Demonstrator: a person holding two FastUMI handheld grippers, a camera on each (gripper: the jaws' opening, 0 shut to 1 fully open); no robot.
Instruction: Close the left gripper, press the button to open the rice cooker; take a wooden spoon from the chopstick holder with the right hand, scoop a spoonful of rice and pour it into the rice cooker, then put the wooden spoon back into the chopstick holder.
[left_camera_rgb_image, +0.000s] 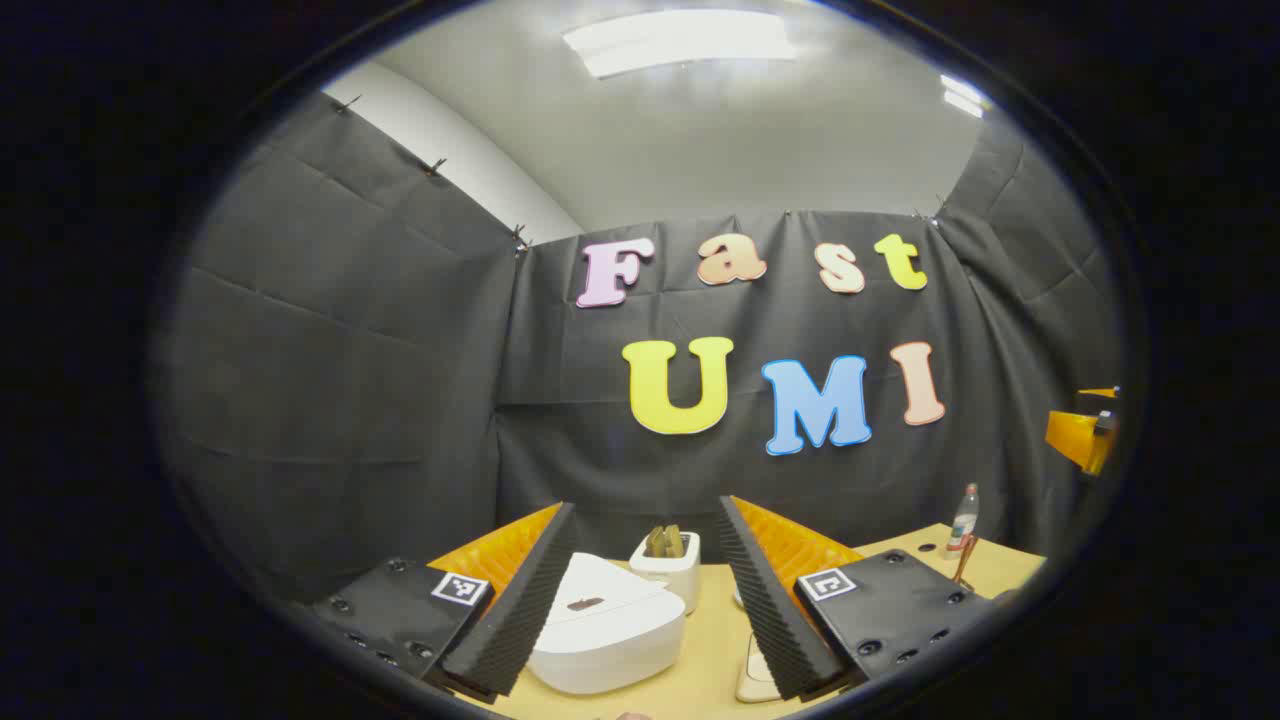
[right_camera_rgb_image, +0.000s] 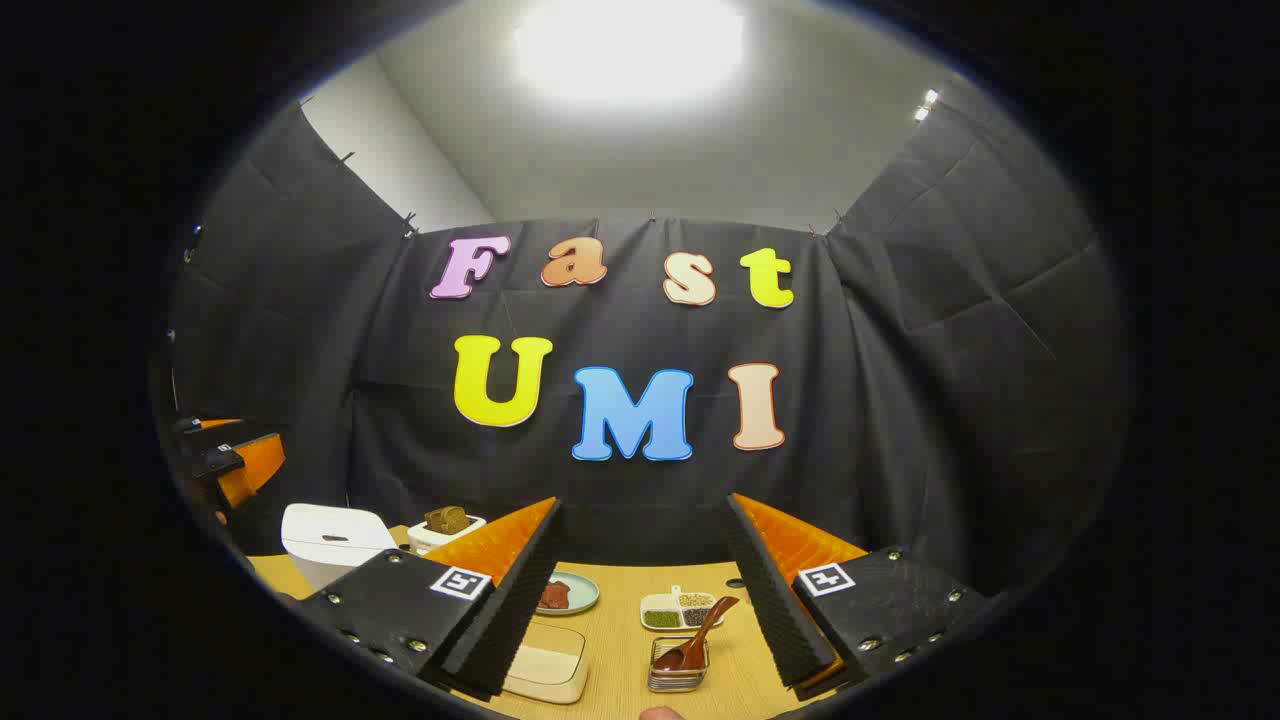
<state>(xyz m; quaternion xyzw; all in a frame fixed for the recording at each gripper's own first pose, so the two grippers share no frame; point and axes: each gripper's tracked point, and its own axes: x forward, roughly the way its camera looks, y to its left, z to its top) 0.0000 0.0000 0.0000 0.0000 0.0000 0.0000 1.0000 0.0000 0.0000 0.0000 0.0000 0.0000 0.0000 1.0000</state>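
L tool (left_camera_rgb_image: 645, 590) jaws spread wide, nothing held; must clench before pressing. Rice cooker (left_camera_rgb_image: 610, 625) sits on table (left_camera_rgb_image: 710, 640) just ahead-below, betw. its fingers, lid down. R tool (right_camera_rgb_image: 640, 600) also spread, empty; wooden spoon (right_camera_rgb_image: 700, 630) stands in holder (right_camera_rgb_image: 678, 665) ahead, handle leaning up-right.

Plastic bottle (left_camera_rgb_image: 964, 516), small plate (right_camera_rgb_image: 568, 593) with something red, divided dish (right_camera_rgb_image: 680, 610) of grains.

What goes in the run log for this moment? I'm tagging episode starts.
stage: start | left gripper: open, facing rice cooker, lid shut | right gripper: open, empty | wooden spoon: in holder
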